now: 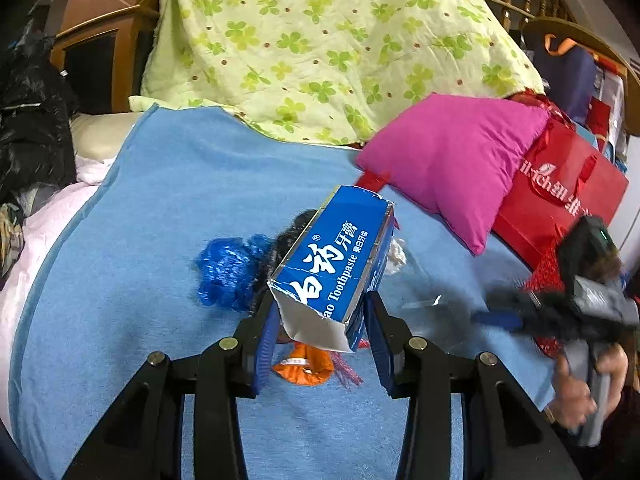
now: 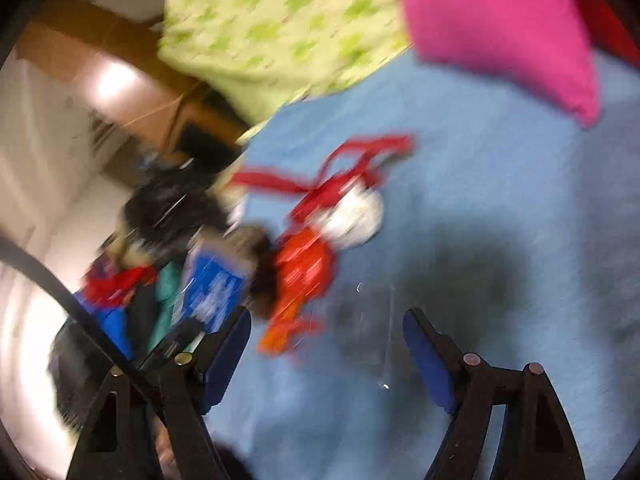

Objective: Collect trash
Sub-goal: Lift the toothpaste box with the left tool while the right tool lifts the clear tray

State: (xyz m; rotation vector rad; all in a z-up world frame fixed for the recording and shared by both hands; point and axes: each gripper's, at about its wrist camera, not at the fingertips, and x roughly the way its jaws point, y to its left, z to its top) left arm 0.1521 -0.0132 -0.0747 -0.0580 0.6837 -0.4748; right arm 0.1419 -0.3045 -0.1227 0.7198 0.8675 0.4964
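— Toothpaste box (image 1: 336, 264)?
— Gripped between left gripper (image 1: 320, 332) fingers, raised over blue blanket (image 1: 160, 208), open end nearest camera.
— Beneath it?
— Orange wrapper (image 1: 306, 368), blue plastic bag (image 1: 228, 272), white wad (image 1: 396, 256).
— Right gripper (image 2: 326, 354)?
— Spread wide, empty, above blanket; view blurred.
— Beyond?
— Pink pillow (image 1: 452, 168), red bag (image 1: 560, 196).

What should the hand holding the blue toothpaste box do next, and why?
Probably carry the toothpaste box off the blue blanket to wherever the trash goes. The left gripper already pinches it, tilted up above the orange wrapper.
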